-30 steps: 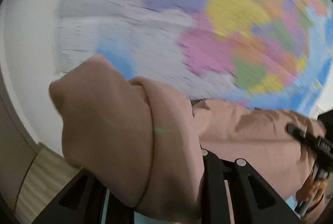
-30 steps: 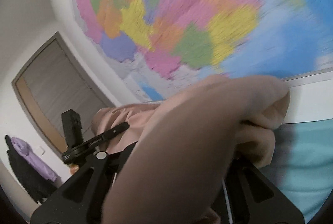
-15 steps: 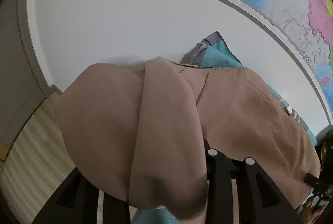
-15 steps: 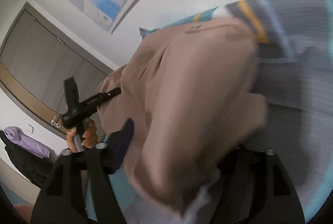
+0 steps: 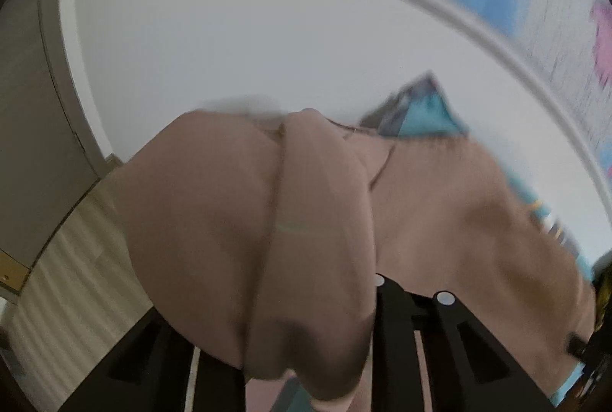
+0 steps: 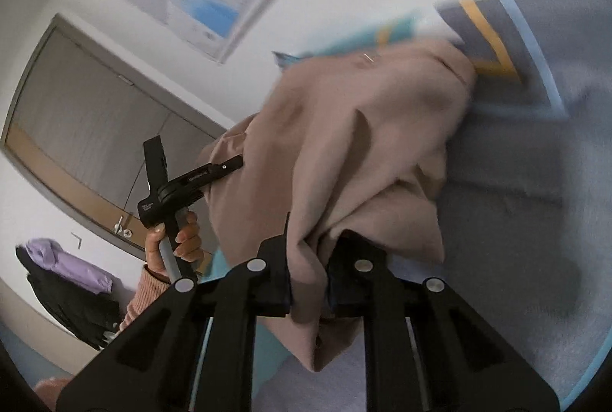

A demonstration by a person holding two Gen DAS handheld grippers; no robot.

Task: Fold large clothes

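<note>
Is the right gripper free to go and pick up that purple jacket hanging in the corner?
Probably not. The right gripper has its jaws closing on a fold of the pink garment, so it is occupied. The purple jacket hangs far off across the room.

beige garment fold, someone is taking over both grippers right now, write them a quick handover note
Right gripper: jaws closing, a bunched fold of the beige garment pinched between the pads.
Left gripper: jaws closing; the cloth drapes over its fingers and hides the tips, so the grip itself can't be seen.
Garment: held by one edge in both grippers, far part lying on the grey and teal bedcover.
Done: edge picked up and carried over the bed.
Left: lay it flat, finish the folds, let go.
</note>
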